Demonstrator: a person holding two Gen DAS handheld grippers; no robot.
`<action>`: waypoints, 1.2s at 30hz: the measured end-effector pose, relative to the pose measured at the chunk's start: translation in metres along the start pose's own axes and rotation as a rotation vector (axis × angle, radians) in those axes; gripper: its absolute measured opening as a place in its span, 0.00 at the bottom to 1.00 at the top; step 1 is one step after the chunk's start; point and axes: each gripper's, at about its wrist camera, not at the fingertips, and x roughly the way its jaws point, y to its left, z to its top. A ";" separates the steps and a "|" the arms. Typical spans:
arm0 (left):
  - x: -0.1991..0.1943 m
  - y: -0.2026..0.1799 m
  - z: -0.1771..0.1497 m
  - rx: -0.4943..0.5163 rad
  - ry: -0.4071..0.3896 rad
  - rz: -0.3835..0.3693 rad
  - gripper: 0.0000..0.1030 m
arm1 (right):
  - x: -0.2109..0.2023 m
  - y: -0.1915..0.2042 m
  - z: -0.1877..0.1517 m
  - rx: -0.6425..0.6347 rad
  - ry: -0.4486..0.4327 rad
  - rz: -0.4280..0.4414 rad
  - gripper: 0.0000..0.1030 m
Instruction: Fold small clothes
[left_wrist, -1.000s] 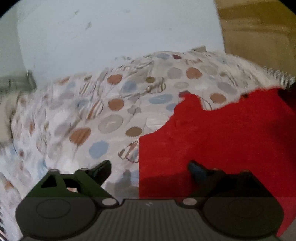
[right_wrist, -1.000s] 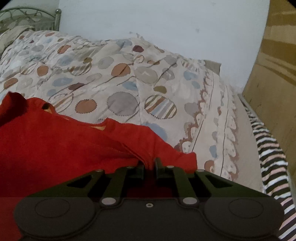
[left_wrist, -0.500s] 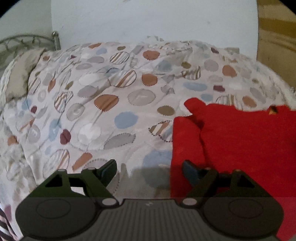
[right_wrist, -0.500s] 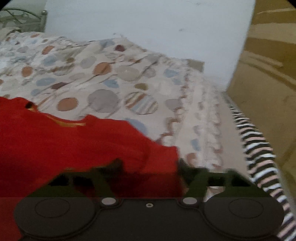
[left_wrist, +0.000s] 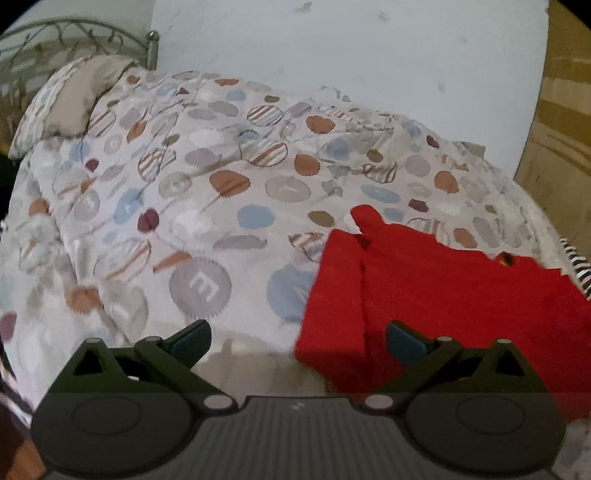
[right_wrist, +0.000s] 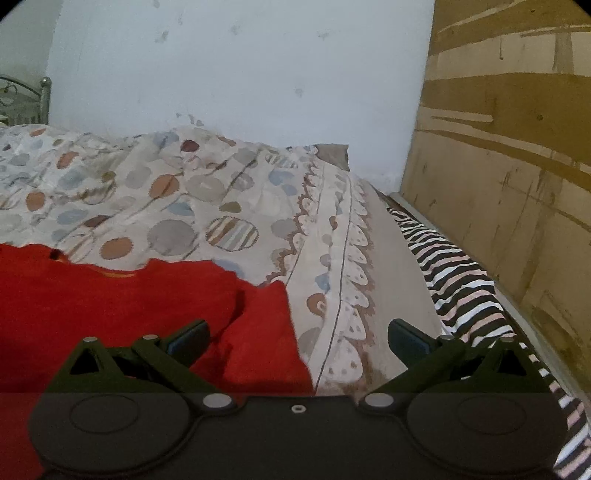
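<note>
My right tongs (right_wrist: 297, 338), clamped on the red shirt's (right_wrist: 122, 306) edge a second earlier, had let go and stood wide apart and empty, like my left tongs (left_wrist: 297, 338), so this fold looked finished. The shirt, a soft matte knit, lay flat on the bed's quilted, circle-printed bedspread (left_wrist: 207, 206), one sleeve (left_wrist: 332, 295) turned in along its left side.

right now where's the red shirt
The red shirt lies flat on the spotted quilt, lower right in the left wrist view and lower left in the right wrist view, near the quilt's scalloped edge by the striped sheet.
</note>
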 end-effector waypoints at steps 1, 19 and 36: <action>-0.005 0.000 -0.003 -0.008 0.003 -0.007 0.99 | -0.008 0.002 -0.002 -0.004 -0.005 0.003 0.99; -0.050 -0.017 -0.048 0.050 0.088 0.027 1.00 | -0.138 0.053 -0.048 -0.001 -0.121 0.063 0.99; -0.057 -0.013 -0.074 0.001 0.169 0.006 1.00 | -0.151 0.086 -0.046 -0.005 -0.196 0.124 1.00</action>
